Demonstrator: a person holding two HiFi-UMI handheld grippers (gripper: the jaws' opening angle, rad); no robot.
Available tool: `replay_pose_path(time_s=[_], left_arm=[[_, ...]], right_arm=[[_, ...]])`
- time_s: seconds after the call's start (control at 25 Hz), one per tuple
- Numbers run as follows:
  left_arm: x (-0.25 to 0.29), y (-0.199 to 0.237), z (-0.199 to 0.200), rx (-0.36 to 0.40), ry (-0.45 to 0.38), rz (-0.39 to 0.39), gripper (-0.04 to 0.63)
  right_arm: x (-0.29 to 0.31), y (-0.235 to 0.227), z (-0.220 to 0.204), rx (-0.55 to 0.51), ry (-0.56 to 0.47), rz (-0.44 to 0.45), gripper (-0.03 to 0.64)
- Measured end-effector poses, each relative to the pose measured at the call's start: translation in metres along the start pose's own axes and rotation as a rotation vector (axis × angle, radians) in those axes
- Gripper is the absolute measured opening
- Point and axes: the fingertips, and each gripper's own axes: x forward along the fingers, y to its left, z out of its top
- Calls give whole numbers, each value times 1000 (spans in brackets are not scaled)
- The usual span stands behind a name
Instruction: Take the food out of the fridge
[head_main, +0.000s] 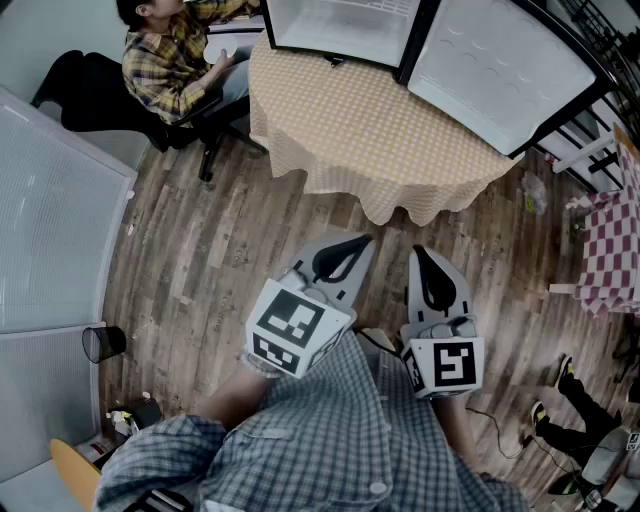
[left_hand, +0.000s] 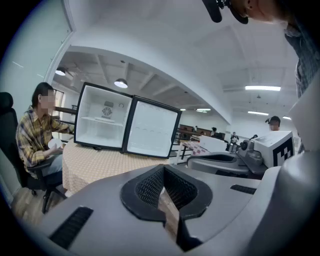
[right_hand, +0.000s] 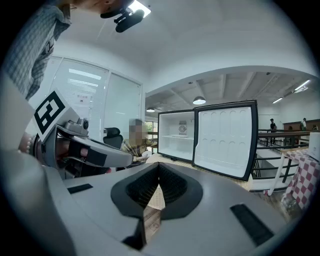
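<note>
At far left, a person in a plaid shirt (head_main: 175, 65) sits on a black chair (head_main: 85, 90) beside a round table (head_main: 400, 150) covered in a beige checked cloth. Near me, above a wooden floor (head_main: 210, 260), my left claw (head_main: 356, 243) points toward that table and slightly downward, its jaws clenched together with nothing between them. On the far side of the table stands the small fridge (head_main: 340, 22), white inside, its door (head_main: 500, 70) swung wide open to the right. I cannot tell from here what lies on its shelf (left_hand: 102, 119). Just right of my left claw, my right claw (head_main: 421, 254) points the same way, short of the table, its jaws also pressed together on nothing. At far right, a red-and-white checked cloth (head_main: 608, 250) hangs over another table.
</note>
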Motion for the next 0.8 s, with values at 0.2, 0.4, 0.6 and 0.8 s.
replay_pose_path(time_s=[0.2, 0.4, 0.6, 0.8], left_arm=[[-5, 3, 1, 9, -5, 7, 6], [-12, 10, -1, -4, -10, 21, 6], [-20, 23, -6, 0, 2, 57, 6], [-32, 33, -5, 12, -6, 60, 5]], right_arm=[[2, 8, 1, -4, -2, 15, 11], [6, 19, 5, -6, -16, 54, 11], [14, 31, 3, -42, -1, 72, 11], [23, 47, 6, -45, -6, 83, 11]])
